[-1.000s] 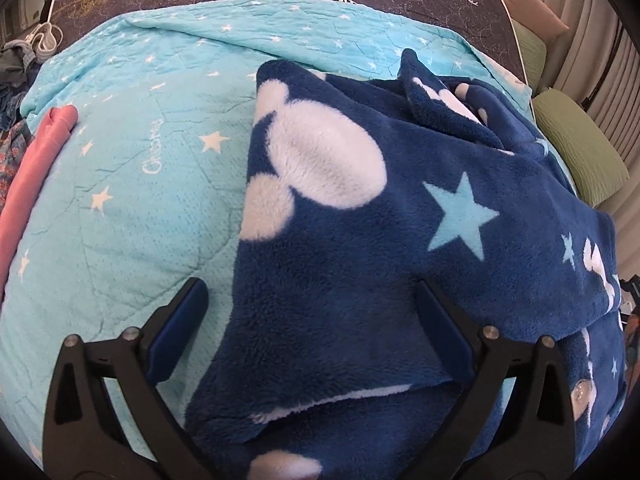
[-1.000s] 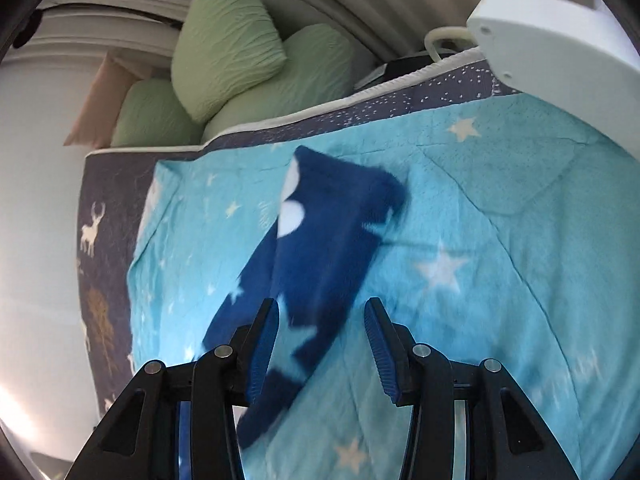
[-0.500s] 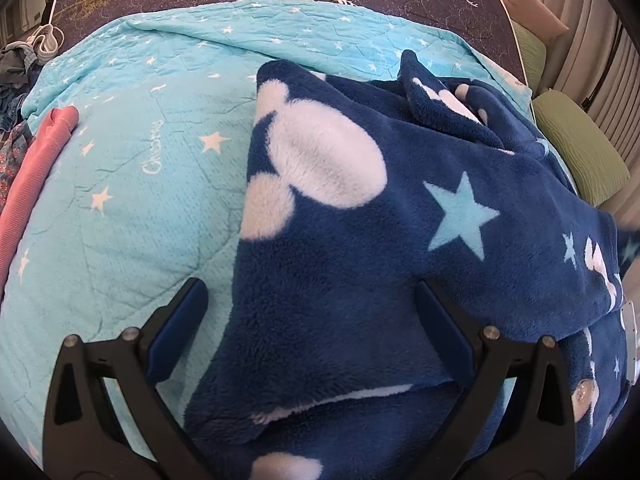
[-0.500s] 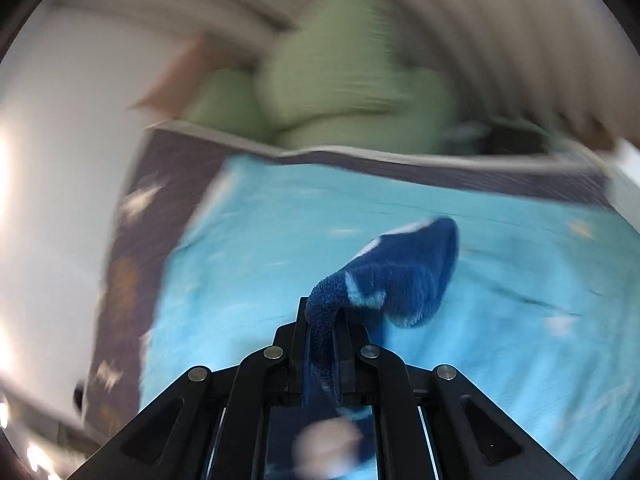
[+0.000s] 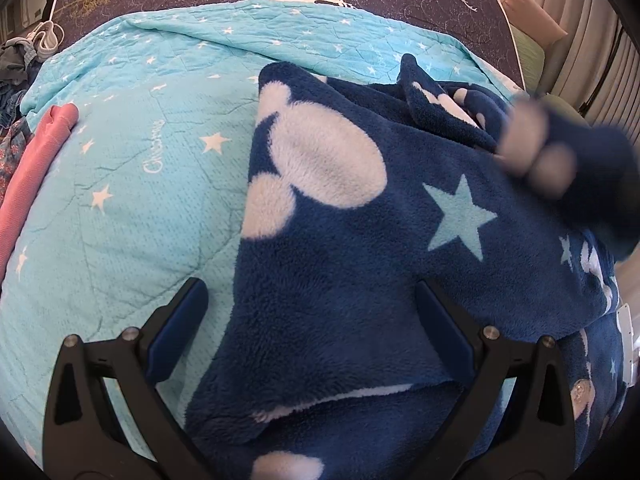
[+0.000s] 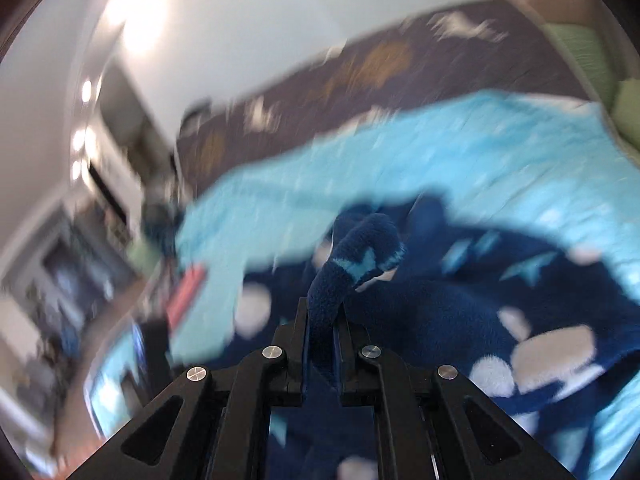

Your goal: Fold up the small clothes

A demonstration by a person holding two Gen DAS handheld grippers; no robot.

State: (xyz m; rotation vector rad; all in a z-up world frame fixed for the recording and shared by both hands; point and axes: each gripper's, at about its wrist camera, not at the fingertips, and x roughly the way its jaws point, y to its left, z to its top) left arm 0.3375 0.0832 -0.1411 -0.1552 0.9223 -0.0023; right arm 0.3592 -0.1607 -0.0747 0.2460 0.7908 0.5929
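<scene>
The right gripper (image 6: pixel 322 344), open a second ago, now pinches a fold of the blue fleece garment (image 5: pixel 340 280) and has swung over it. The left gripper (image 5: pixel 312 320) stays wide above the garment's near edge on the turquoise quilt (image 5: pixel 140 200).

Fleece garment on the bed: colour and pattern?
Fleece garment: navy, with white mouse-head shapes and light blue stars. Left wrist view shows it best.

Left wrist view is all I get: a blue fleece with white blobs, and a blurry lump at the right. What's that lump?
Observer: A strip of the fleece garment, pinched in the right gripper, whose jaws are shut on it.
Operator: Are my own jaws holding anything?
Observer: No. The left gripper stands open over the fleece.
Operator: Anything else over there?
Observer: Past the turquoise star quilt, the right view shows a blurred room with bright ceiling lights.
</scene>
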